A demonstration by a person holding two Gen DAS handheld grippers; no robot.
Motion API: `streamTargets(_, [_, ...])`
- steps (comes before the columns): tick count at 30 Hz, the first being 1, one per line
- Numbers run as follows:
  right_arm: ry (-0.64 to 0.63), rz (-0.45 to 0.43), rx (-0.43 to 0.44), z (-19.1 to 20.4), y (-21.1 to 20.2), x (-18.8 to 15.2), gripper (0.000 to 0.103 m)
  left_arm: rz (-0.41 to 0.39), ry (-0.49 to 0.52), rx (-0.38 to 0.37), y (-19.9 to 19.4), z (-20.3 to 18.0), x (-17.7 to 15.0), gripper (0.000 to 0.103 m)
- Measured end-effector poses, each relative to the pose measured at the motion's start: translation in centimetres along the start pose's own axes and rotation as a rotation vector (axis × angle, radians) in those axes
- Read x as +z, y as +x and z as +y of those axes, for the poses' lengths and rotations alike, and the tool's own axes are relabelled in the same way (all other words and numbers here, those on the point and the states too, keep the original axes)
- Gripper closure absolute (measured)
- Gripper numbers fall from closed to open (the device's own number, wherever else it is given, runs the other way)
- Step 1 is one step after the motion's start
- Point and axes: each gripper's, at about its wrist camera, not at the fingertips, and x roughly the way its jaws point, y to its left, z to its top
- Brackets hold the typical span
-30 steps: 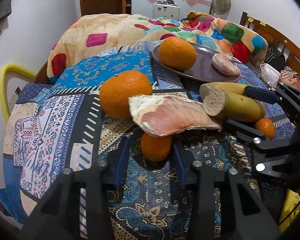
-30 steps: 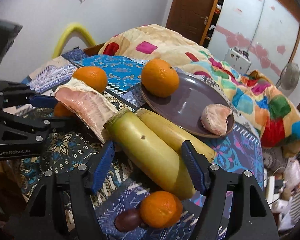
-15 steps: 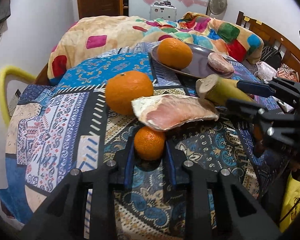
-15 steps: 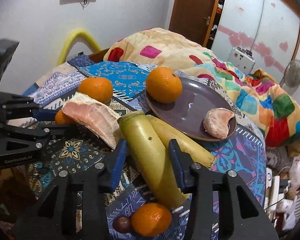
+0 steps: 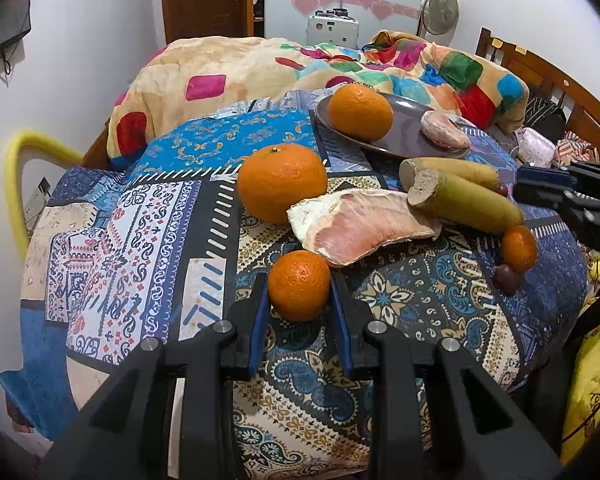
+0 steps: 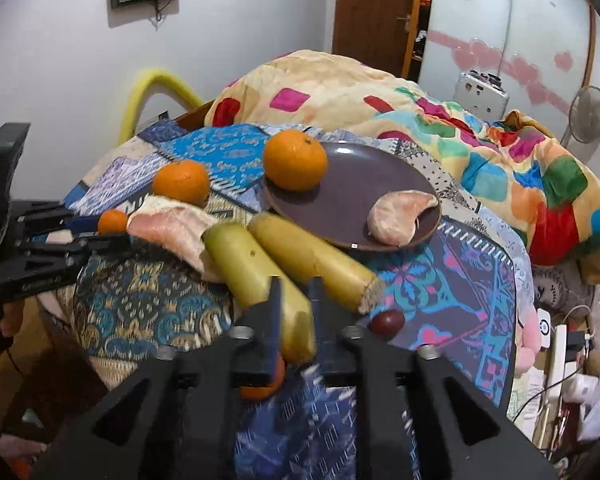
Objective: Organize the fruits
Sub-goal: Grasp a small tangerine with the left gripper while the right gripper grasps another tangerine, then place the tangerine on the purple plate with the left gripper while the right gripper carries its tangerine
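Note:
My left gripper (image 5: 299,292) is shut on a small orange (image 5: 299,285), just above the patterned cloth. My right gripper (image 6: 295,294) is shut on the near end of a yellow-green banana (image 6: 256,276). A second banana (image 6: 314,258) lies beside it. A pomelo wedge (image 5: 360,226) lies between a large orange (image 5: 282,182) and the bananas. The brown plate (image 6: 356,196) holds an orange (image 6: 295,160) and a pomelo segment (image 6: 400,218). Another small orange (image 5: 519,248) and a dark round fruit (image 5: 506,278) sit at the right.
The fruits lie on a table with a patterned cloth (image 5: 140,232). A colourful blanket (image 5: 260,68) lies on the bed behind. A yellow chair back (image 5: 16,184) stands at the left. A wooden bed frame (image 5: 560,88) is at the right.
Both grippers have shut: the left on the small orange, the right on the near banana. The left has pulled back and risen slightly with the orange.

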Motion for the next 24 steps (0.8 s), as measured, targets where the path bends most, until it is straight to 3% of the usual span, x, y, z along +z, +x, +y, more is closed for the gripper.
streamTargets(2, [-0.007, -0.004, -0.005, 0.3, -0.4, -0.6, 0.068, -0.001, 0.005, 0.001, -0.1, -0.1, -0.2, 0.074])
streamTargets(11, [0.003, 0.007, 0.024, 2.4, -0.6, -2.6, 0.067, -0.037, 0.027, 0.005, -2.0, -0.9, -0.7, 0.074])
streamTargets(20, [0.091, 0.017, 0.004, 0.7, 0.0, -4.0, 0.067, -0.058, 0.04, -0.012, -3.2, -1.8, -0.5, 0.074])
streamTargets(24, [0.125, 0.046, 0.04, 0.1, 0.8, -4.7, 0.068, -0.058, 0.047, -0.02, -3.0, -2.5, -0.3, 0.074])
